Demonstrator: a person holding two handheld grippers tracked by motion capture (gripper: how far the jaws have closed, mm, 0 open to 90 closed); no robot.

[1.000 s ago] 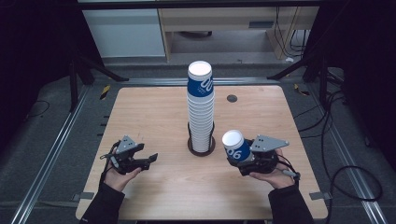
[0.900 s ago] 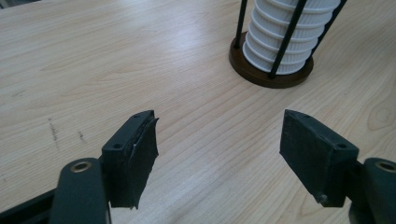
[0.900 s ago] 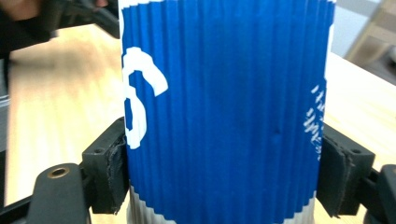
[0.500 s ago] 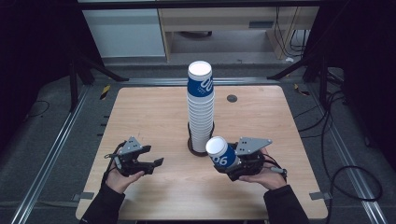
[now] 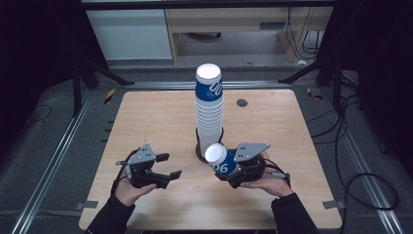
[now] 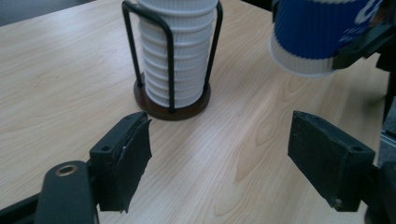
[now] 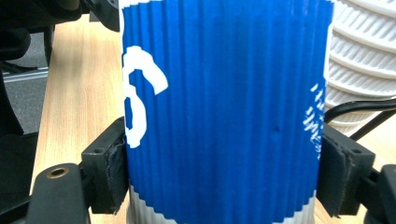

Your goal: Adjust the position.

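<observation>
A tall stack of ribbed paper cups, blue on top, stands in a black wire holder at the table's centre. My right gripper is shut on a single blue cup, tilted with its white mouth up and to the left, just in front of the holder. In the right gripper view both pads press the blue cup at its sides. My left gripper is open with nothing between its jaws, which have just been opening. In the left gripper view the gripper points at the cup stack and the held cup.
The wooden table has a small dark round inset at the back right. Metal rails run along both sides of the table, and cables lie on the floor at the right.
My right gripper has carried the blue cup leftward to just in front of the holder. The left gripper has shifted slightly right and its jaws have widened.
</observation>
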